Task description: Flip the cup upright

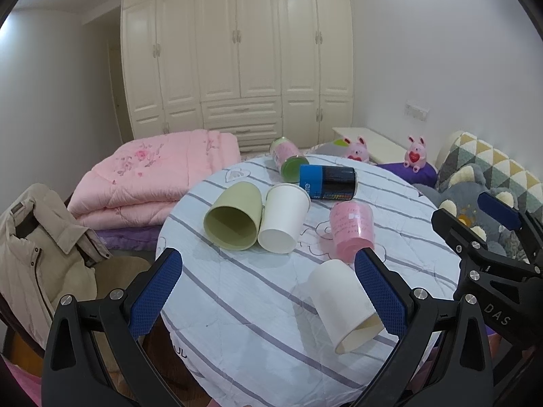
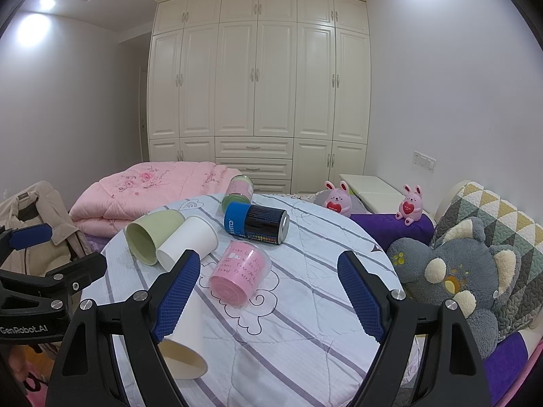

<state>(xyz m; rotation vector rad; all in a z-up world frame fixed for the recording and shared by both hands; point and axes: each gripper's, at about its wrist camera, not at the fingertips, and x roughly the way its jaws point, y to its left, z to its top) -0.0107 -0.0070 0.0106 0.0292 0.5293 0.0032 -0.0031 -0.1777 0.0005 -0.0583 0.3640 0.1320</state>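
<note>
Several cups lie on their sides on a round table with a striped cloth. A green cup lies beside a white paper cup. A pink cup lies mid-table. A second white paper cup lies nearest, its mouth toward me. My left gripper is open and empty, its right finger in front of that cup. My right gripper is open and empty, above the table before the pink cup.
A blue and black can and a pink-labelled jar with a green lid lie at the back of the table. A grey plush toy sits to the right, a folded pink quilt to the left.
</note>
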